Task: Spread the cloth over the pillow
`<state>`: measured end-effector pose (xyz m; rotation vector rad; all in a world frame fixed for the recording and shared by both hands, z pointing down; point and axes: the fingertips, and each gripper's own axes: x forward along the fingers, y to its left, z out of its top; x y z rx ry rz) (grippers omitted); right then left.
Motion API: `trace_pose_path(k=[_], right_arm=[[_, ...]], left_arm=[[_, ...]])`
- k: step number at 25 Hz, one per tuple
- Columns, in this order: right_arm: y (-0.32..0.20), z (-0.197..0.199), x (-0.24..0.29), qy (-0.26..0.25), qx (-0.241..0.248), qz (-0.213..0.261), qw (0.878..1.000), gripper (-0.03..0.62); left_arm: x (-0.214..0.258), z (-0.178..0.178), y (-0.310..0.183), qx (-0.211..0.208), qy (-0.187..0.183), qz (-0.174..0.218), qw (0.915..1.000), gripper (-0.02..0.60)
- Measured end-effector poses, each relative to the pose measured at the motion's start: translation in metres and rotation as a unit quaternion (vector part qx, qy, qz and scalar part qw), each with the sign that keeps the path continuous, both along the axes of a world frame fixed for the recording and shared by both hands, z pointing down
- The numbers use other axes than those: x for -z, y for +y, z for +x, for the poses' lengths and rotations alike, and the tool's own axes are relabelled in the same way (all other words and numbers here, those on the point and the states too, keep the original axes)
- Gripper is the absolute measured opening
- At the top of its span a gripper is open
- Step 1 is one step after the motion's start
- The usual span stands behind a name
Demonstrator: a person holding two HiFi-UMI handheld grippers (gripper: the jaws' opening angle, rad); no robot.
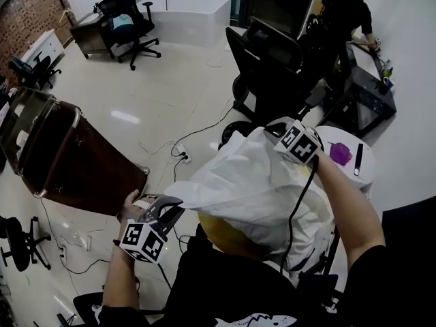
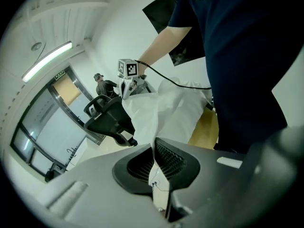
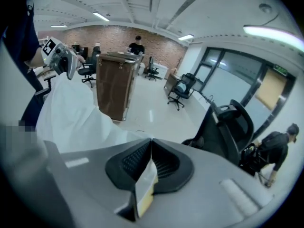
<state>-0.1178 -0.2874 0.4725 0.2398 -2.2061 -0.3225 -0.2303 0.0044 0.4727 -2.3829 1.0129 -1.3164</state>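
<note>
White cloth (image 1: 252,182) stretched between left gripper (image 1: 169,210) and right gripper (image 1: 274,129), both clamped on its edges, above yellow pillow (image 1: 221,231).

Cloth (image 1: 252,182) over pillow (image 1: 221,231), gripped at two edges.
Left gripper (image 1: 170,208) at cloth's 8 o'clock, right gripper (image 1: 274,129) at 1 o'clock; cabinet (image 1: 68,159) out at 9, office chair (image 1: 272,73) behind at 12.
</note>
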Motion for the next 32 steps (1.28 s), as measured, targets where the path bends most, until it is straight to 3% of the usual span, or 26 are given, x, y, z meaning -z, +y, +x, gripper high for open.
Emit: trace_pose_path(k=[3, 7, 16, 22, 29, 32], right_arm=[[-0.027, 0.004, 0.002, -0.004, -0.05, 0.02, 0.999, 0.014], [-0.062, -0.001, -0.002, -0.001, -0.099, 0.032, 0.995, 0.014], [-0.124, -0.034, -0.04, 0.018, -0.161, 0.028, 0.986, 0.014], [-0.14, -0.041, -0.104, 0.081, -0.194, -0.01, 0.978, 0.014], [-0.141, -0.025, -0.171, 0.157, -0.224, -0.048, 0.961, 0.015], [-0.141, -0.006, -0.19, 0.206, -0.236, -0.061, 0.948, 0.015]], left_arm=[[-0.016, -0.021, -0.015, -0.001, -0.029, 0.006, 0.9996, 0.0], [-0.026, -0.05, -0.039, -0.002, -0.038, 0.013, 0.9992, 0.0], [-0.069, -0.113, -0.061, -0.003, -0.05, -0.001, 0.9987, 0.0], [-0.128, -0.113, -0.041, -0.016, -0.029, -0.047, 0.9983, 0.0], [-0.186, -0.095, -0.006, -0.038, -0.009, -0.09, 0.9952, 0.0], [-0.196, -0.083, 0.003, -0.04, 0.0, -0.091, 0.995, 0.0]])
